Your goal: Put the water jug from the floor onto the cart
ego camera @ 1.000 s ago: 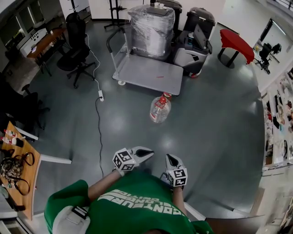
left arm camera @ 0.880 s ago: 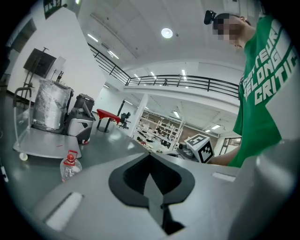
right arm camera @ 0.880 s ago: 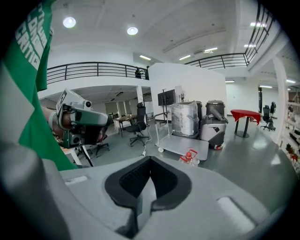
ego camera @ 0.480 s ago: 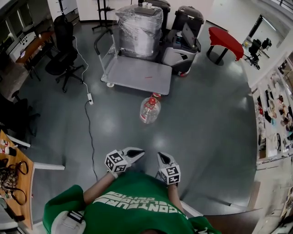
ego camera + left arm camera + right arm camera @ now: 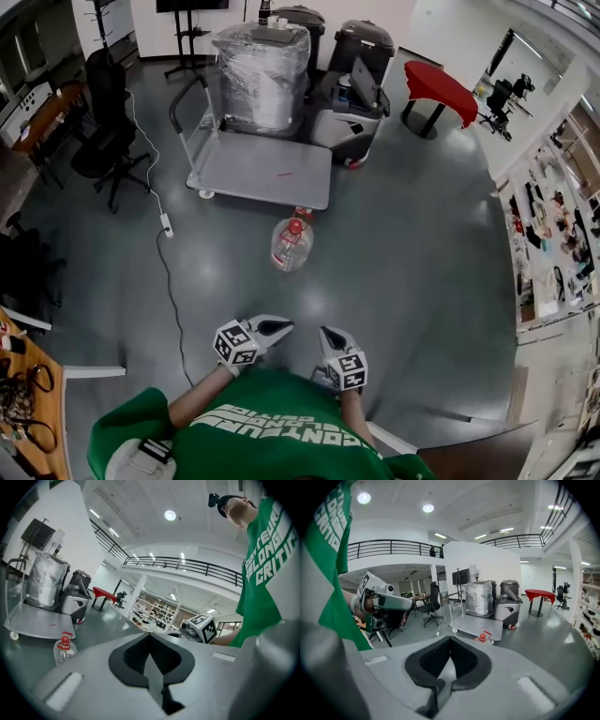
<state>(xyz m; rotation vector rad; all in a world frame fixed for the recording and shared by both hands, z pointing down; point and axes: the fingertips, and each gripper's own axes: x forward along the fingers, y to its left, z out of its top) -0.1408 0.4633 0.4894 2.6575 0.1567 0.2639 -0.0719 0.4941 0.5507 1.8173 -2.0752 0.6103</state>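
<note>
W/ left gripper (image 5: 279,325) & right gripper (image 5: 330,335) jaws pressed together, empty, we'd walk up to the water jug (image 5: 292,244) just near of the cart (image 5: 253,173), then spread them to grab.

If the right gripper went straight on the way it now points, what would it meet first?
Probably the clear plastic water jug with the red cap, standing on the grey floor: the right gripper lines up with it. Depth is unclear, so bare floor might come first.

Bright, even light from ceiling lamps (image 5: 169,515) above the left hand-held gripper (image 5: 149,635) — a soft sheen on the floor (image 5: 422,262) ahead of it. Sharp focus, strong fisheye bending, dark corners.
</note>
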